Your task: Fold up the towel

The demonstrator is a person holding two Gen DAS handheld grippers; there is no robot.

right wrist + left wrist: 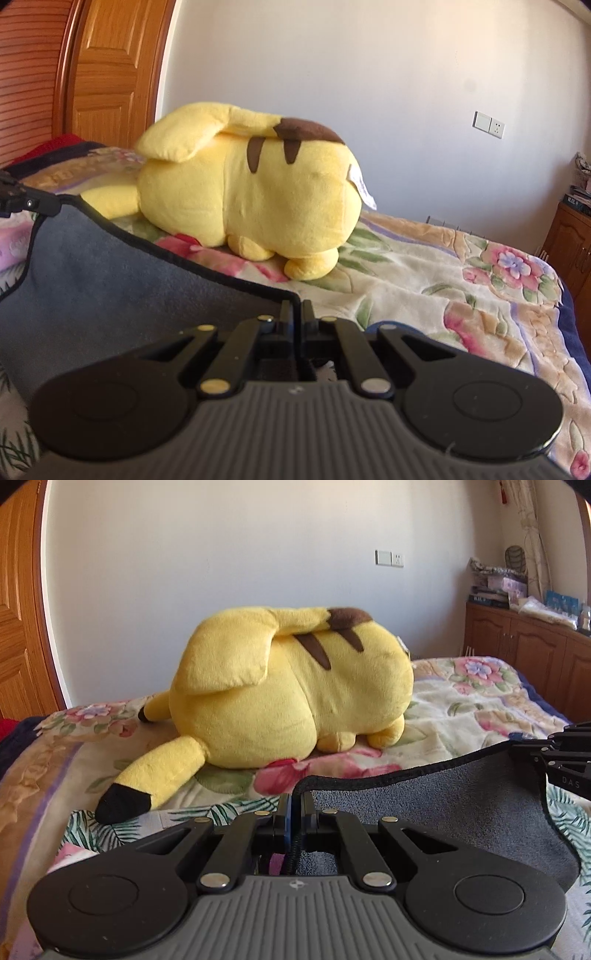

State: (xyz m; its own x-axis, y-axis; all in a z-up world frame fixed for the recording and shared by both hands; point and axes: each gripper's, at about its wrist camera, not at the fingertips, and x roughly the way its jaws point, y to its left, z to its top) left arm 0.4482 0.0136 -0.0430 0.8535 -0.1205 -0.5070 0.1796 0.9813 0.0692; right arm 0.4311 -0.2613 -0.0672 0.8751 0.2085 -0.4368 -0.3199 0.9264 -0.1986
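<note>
A dark grey towel (443, 805) with black trim is held up over the bed, stretched between both grippers. My left gripper (295, 797) is shut on the towel's left corner. My right gripper (297, 308) is shut on the towel's right corner; the towel (110, 280) spreads to the left of it. The right gripper also shows at the right edge of the left wrist view (561, 753), and the left gripper at the left edge of the right wrist view (22, 199). The towel's lower part is hidden behind the gripper bodies.
A large yellow plush toy (295, 686) lies on the floral bedspread (472, 701) just beyond the towel; it also shows in the right wrist view (251, 199). A wooden door (110, 74) stands at the left. A wooden cabinet (524, 646) with clutter stands at the right.
</note>
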